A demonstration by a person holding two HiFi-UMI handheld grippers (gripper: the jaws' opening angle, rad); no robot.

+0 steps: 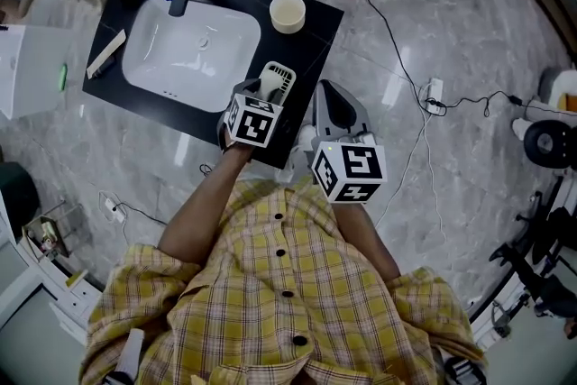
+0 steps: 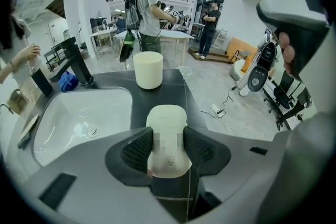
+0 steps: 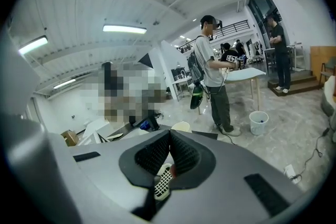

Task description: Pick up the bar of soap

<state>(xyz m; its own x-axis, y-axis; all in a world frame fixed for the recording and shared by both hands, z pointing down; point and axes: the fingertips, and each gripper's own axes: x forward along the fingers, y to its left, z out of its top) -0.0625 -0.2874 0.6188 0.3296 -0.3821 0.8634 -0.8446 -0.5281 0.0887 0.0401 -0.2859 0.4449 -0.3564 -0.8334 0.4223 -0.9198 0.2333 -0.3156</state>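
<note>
Over the black counter (image 1: 311, 36), near the white sink (image 1: 180, 59), the bar of soap (image 2: 166, 115) is pinched between the pads of the left gripper (image 2: 167, 134). Jaws of the right gripper (image 3: 169, 140) are pressed together, nothing held. A white slotted dish (image 3: 164, 182) is seen beyond them.

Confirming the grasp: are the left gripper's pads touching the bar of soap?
Touching. Left gripper view: the left gripper clamps the bar of soap, both pads pressed to its sides.
</note>
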